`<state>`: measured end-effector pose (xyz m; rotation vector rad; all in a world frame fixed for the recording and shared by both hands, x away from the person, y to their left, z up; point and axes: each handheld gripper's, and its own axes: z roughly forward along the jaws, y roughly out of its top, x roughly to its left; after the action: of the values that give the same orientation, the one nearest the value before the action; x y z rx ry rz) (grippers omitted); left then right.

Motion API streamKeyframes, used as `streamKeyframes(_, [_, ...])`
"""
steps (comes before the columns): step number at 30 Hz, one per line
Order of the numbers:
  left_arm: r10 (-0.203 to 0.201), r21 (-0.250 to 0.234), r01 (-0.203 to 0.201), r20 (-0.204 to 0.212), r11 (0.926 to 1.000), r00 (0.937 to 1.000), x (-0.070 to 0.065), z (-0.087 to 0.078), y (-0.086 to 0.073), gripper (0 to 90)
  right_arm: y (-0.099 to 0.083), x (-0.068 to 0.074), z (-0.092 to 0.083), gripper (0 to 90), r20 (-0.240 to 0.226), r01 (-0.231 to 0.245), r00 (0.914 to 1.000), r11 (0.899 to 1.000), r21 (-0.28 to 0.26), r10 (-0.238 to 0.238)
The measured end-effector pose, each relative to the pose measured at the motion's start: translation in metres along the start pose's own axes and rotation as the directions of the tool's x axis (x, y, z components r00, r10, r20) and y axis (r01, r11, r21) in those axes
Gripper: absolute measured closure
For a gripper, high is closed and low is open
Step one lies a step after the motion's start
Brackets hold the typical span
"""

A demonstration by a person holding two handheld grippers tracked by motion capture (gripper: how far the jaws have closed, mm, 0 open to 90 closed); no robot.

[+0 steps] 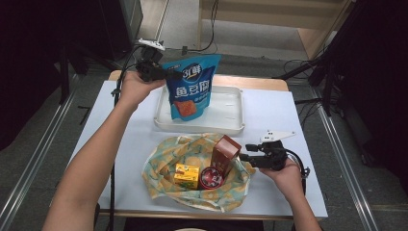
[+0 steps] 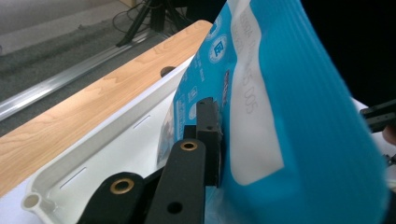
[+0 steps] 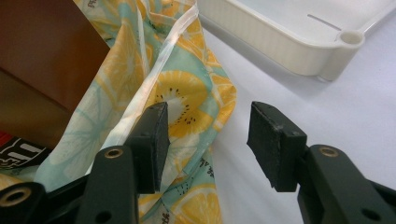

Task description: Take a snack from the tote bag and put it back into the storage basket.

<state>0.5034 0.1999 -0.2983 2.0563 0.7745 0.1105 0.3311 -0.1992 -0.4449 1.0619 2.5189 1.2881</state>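
Nearest, the right gripper [image 1: 246,153] rested with jaws apart beside the fruit-print cloth bag [image 1: 166,154], which held a yellow box [image 1: 186,175], a brown carton [image 1: 225,151] and a round tin [image 1: 211,177]. Farther off, the left gripper [image 1: 174,75] was clamped on the blue pouch [image 1: 190,86], printed "鱼豆腐", held upright over the white tray [image 1: 226,108].

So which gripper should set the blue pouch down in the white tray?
Left. The left gripper already pinches the blue pouch over the white tray; the right gripper sits open by the patterned bag.
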Motion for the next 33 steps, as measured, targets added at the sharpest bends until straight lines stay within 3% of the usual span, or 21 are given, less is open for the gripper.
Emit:
streamKeyframes(4, [0.02, 0.015, -0.02, -0.001, 0.9997, 0.9998, -0.005, -0.001, 0.0, 80.1, 0.0, 0.0, 0.0, 49.3, 0.001, 0.004, 1.0, 1.0, -0.003, -0.004])
streamKeyframes(8, [0.012, 0.035, -0.013, 0.01, 0.9993, 0.9999, -0.006, -0.002, 0.0, 67.0, 0.0, 0.0, 0.0, 49.4, -0.001, 0.003, 1.0, 1.0, -0.001, -0.003])
streamKeyframes(13, [-0.004, 0.009, 0.004, 0.013, 1.0, 0.9999, -0.004, -0.006, -0.006, 58.0, 0.0, 0.0, -0.001, 49.4, -0.001, 0.004, 1.0, 1.0, -0.001, -0.004])
streamKeyframes(18, [-0.001, 0.036, 0.002, -0.005, 0.9994, 1.0, -0.004, -0.009, -0.016, 54.4, 0.0, 0.0, 0.0, 49.4, 0.0, 0.004, 1.0, 1.0, 0.003, -0.004])
streamKeyframes(33, [0.0, 0.032, 0.0, -0.019, 0.9995, 0.9998, -0.009, -0.017, -0.039, 51.1, 0.0, 0.0, 0.001, 49.4, -0.002, 0.006, 1.0, 1.0, 0.004, -0.006])
